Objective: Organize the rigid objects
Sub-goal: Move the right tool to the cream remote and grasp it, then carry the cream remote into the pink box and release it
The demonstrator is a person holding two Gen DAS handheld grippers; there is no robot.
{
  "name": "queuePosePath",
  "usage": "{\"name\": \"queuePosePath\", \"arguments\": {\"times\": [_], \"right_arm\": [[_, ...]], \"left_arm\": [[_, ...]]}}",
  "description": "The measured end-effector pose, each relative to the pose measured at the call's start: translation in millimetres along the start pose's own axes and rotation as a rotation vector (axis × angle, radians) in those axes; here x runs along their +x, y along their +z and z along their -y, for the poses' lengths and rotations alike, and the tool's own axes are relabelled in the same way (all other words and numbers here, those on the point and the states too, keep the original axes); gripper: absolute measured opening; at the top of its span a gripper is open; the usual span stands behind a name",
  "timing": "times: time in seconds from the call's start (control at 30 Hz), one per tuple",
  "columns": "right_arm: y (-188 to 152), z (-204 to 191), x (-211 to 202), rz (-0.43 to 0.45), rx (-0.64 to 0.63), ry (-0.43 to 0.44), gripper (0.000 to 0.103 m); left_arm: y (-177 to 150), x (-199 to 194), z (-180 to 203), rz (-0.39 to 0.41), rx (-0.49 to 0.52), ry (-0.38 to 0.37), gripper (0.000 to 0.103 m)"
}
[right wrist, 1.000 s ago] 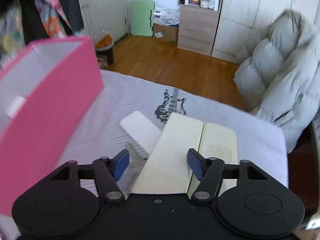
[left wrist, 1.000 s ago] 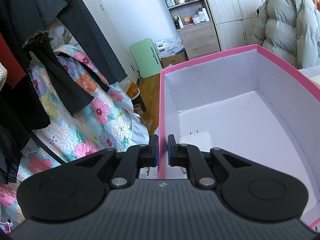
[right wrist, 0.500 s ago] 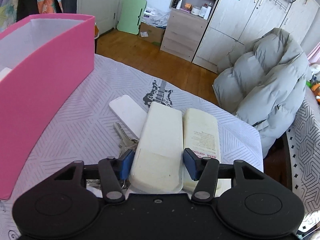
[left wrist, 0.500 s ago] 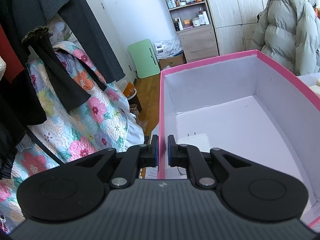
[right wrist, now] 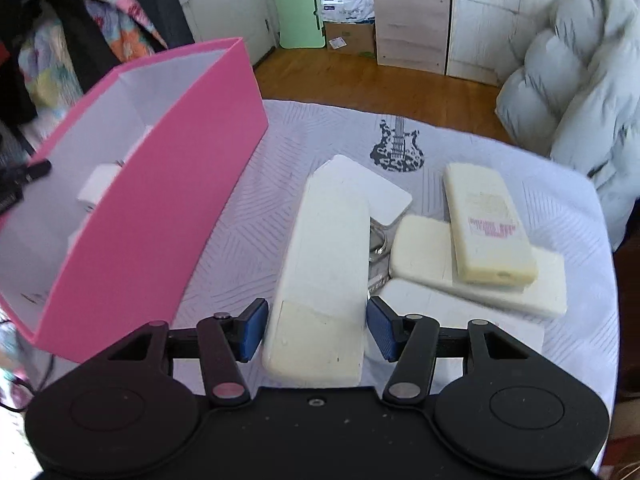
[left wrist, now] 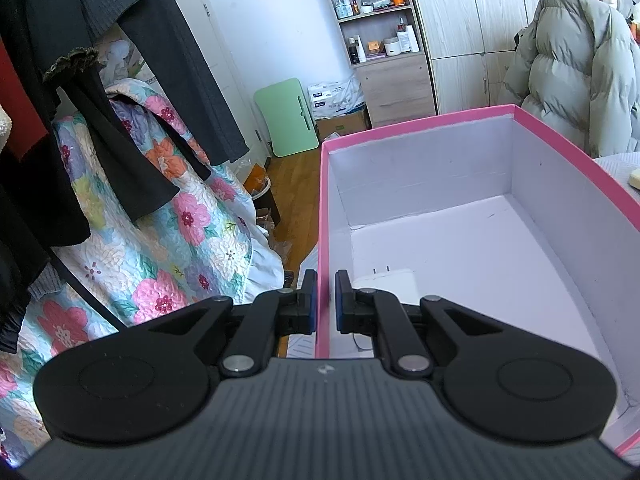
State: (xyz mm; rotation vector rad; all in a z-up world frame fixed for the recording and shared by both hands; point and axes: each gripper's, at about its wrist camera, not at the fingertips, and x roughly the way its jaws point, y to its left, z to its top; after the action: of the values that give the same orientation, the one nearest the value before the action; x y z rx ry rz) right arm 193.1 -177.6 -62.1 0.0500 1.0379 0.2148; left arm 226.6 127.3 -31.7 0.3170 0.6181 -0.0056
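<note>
My left gripper [left wrist: 324, 300] is shut on the near-left wall of the pink box [left wrist: 324, 208], white inside, with a white charger [left wrist: 390, 282] on its floor. In the right wrist view the pink box [right wrist: 168, 216] stands tilted at the left. My right gripper [right wrist: 318, 324] is closed on a long cream remote [right wrist: 324, 276] and holds it over the table. On the cloth lie a white card [right wrist: 384, 190], keys [right wrist: 378, 248], and another cream remote [right wrist: 486, 222] stacked on a cream block [right wrist: 424, 254].
The table has a white patterned cloth with a guitar print [right wrist: 398, 146]. A grey puffer jacket [right wrist: 580, 92] hangs at the right edge. Floral bedding and dark clothes [left wrist: 120, 184] are left of the box. A cabinet [left wrist: 392, 40] stands behind.
My right gripper has closed on the long cream remote and lifted it clear of its neighbour. The pink box has shifted and tilted in the left gripper's hold.
</note>
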Motion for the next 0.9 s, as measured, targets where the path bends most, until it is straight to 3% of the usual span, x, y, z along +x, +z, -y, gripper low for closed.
{"name": "queuePosePath", "arguments": {"times": [0.13, 0.3, 0.33, 0.37, 0.5, 0.73, 0.9], "right_arm": [[22, -4, 16, -0.023, -0.044, -0.014, 0.067], [47, -15, 49, -0.113, -0.13, -0.055, 0.074], [48, -19, 53, -0.112, -0.158, -0.075, 0.072], [48, -23, 54, -0.103, -0.195, -0.1, 0.058], [45, -32, 37, -0.037, -0.261, -0.11, 0.058], [36, -26, -43, 0.16, -0.131, -0.014, 0.058], [42, -39, -88, 0.272, -0.134, 0.021, 0.058]], "left_arm": [[0, 0, 0, -0.001, 0.003, 0.003, 0.007], [0, 0, 0, 0.0, 0.002, 0.001, 0.007], [0, 0, 0, 0.0, 0.002, 0.001, 0.007], [0, 0, 0, 0.0, 0.002, 0.002, 0.007], [-1, -1, -2, 0.001, -0.006, -0.006, 0.007], [-1, 0, -3, 0.002, -0.009, -0.01, 0.007], [-2, 1, -3, 0.003, -0.016, -0.016, 0.007]]}}
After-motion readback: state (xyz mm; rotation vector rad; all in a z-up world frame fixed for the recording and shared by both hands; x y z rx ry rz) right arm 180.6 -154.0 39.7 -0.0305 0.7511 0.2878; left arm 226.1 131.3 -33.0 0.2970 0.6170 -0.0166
